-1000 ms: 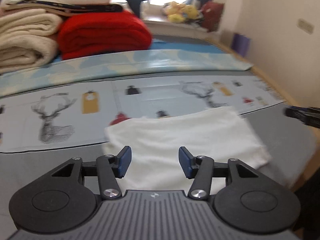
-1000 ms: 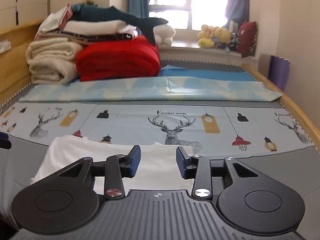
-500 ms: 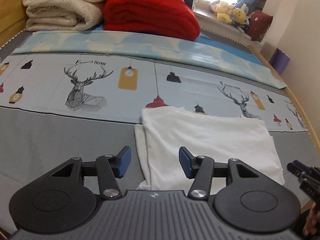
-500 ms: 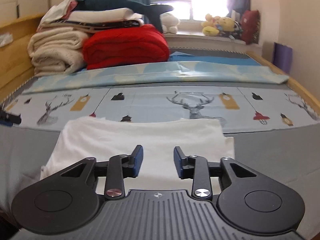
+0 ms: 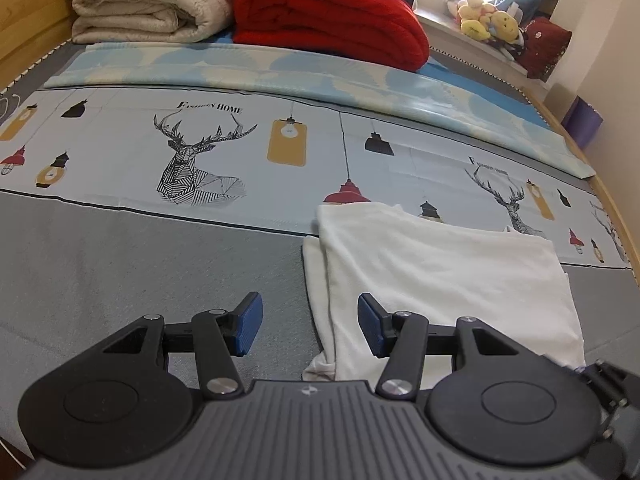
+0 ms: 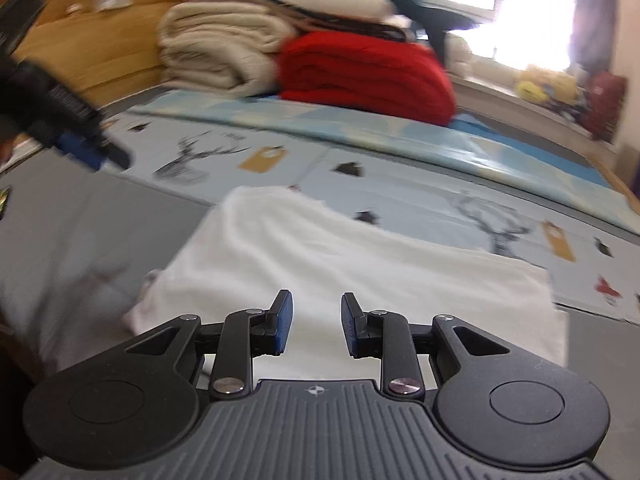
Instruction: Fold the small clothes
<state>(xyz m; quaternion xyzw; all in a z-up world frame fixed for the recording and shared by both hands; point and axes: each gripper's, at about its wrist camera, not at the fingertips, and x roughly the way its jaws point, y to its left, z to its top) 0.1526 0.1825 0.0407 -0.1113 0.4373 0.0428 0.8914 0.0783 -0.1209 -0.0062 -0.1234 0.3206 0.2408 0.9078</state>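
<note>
**White cotton garment, part-folded, on bed**

White knit garment (image 5: pixel 448 276), soft and matte, lying flat on grey bedcover (image 5: pixel 120 272), far edge overlapping printed deer-and-lantern sheet (image 5: pixel 240 152). Roughly rectangular, long axis running left to right across both views. One layer doubled over another along the left edge, lower layer peeking out as a narrow strip; small bunched corner at near left. Few wrinkles, surface smooth.

Left gripper (image 5: pixel 310 326): directly above the garment's left edge, one pad over bare cover, the other over cloth; jaws about half open, nothing held. Nearer hand for that doubled edge.

Right gripper (image 6: pixel 316 326): over the garment's near edge, toward its middle, cloth extending ahead and to both sides; jaws closing, narrow gap remaining, pads not visibly pinching fabric. View motion-blurred.

Beyond: red blanket (image 5: pixel 328 12), cream blankets (image 5: pixel 152 0), soft toys (image 5: pixel 488 20) on the sill.
</note>
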